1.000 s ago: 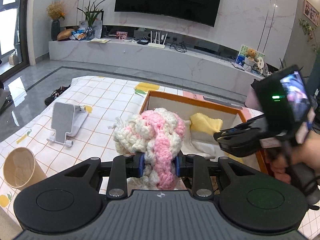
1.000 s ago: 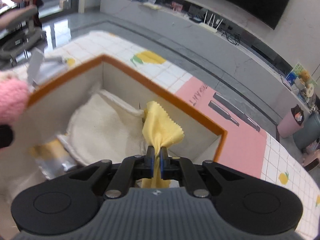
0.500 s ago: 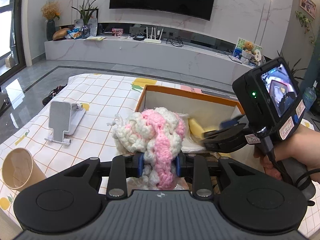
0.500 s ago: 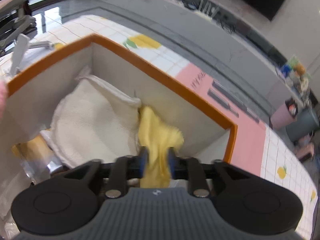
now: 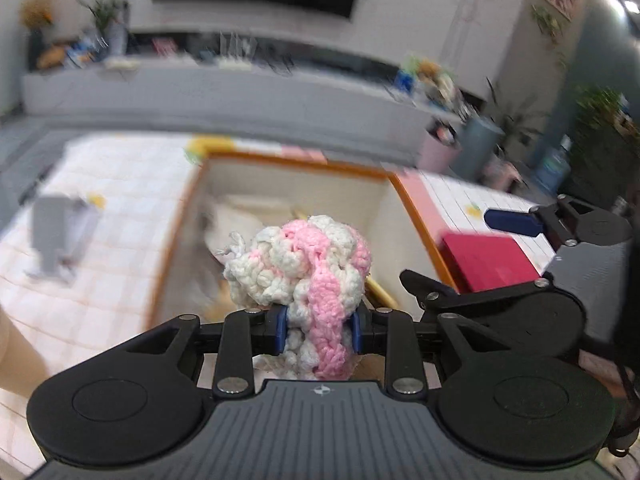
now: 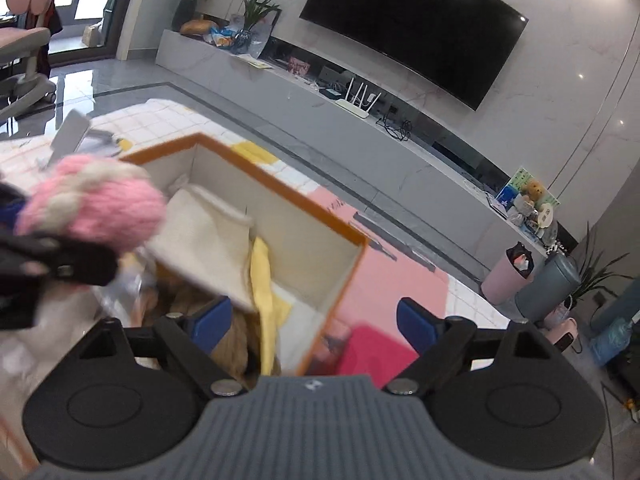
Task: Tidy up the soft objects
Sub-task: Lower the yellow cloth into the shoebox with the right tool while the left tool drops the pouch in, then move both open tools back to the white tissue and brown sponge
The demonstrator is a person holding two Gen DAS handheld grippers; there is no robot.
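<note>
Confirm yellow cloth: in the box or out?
In. The yellow cloth lies inside the orange-rimmed box, beside a cream towel; no claw holds it.

The left wrist view is motion-blurred: the stand (image 5: 56,240) and far shelf (image 5: 224,84) smear. The yarn ball (image 5: 304,276) hides much of the box (image 5: 296,158) floor. In the right view, the red item (image 6: 368,350) is blurred and unidentifiable.
</note>
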